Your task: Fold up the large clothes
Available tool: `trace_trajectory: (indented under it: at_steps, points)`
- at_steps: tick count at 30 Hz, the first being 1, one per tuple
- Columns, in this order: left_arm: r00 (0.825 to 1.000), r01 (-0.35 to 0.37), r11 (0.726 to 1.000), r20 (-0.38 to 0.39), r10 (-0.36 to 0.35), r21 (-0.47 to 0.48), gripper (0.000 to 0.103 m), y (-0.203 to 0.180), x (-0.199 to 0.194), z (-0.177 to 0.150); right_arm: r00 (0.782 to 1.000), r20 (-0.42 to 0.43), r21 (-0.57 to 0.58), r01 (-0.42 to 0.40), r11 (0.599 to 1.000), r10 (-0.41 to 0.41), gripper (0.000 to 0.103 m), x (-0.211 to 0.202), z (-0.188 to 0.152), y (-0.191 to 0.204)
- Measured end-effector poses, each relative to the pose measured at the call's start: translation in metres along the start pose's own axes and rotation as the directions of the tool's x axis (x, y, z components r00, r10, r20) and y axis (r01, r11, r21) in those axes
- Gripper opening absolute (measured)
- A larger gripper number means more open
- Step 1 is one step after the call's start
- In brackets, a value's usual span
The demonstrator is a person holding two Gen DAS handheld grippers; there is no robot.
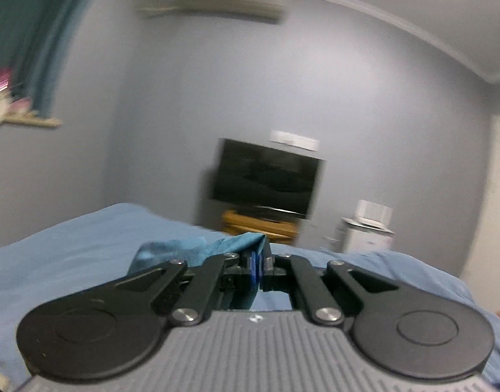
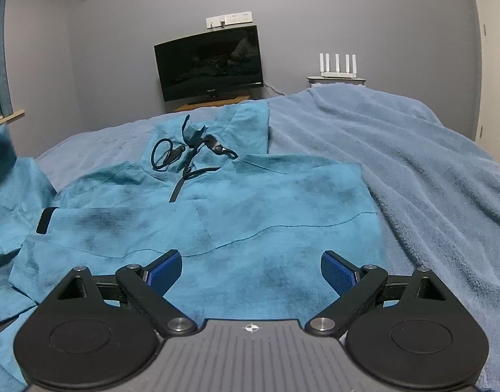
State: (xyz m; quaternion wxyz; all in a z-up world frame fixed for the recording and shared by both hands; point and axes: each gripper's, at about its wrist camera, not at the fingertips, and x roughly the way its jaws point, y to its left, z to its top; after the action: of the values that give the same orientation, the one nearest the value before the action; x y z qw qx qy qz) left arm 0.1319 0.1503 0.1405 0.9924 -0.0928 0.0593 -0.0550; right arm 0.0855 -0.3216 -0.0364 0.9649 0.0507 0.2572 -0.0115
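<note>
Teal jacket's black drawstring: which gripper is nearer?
Right. The right gripper hangs open over the teal jacket, drawstring just ahead. The left gripper, shut on jacket fabric, shows no drawstring.

The right tongs (image 2: 251,272) stand wide apart at 6 o'clock, blue pads (image 2: 338,274) clear of the teal jacket (image 2: 217,215) spread flat under them on the bed (image 2: 413,170). Black drawstrings (image 2: 171,156) coil at the jacket's collar toward 12 o'clock. A dark television (image 2: 210,63) stands against the far wall, a white router (image 2: 338,65) at 1 o'clock
</note>
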Motion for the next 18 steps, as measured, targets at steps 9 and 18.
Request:
trace_trajectory:
  at_steps: [9,18]
  points:
    - [0.948,0.306,0.95,-0.106,-0.299,0.063,0.0,-0.169,0.021,-0.045,1.0,0.008,0.024,-0.01,1.0,0.01,0.094,-0.004,-0.002,-0.004]
    - [0.834,0.397,0.909,-0.461,-0.301,0.124,0.001,-0.261,0.052,-0.148,1.0,0.012,0.055,-0.01,0.998,0.009,0.094,-0.008,-0.004,-0.01]
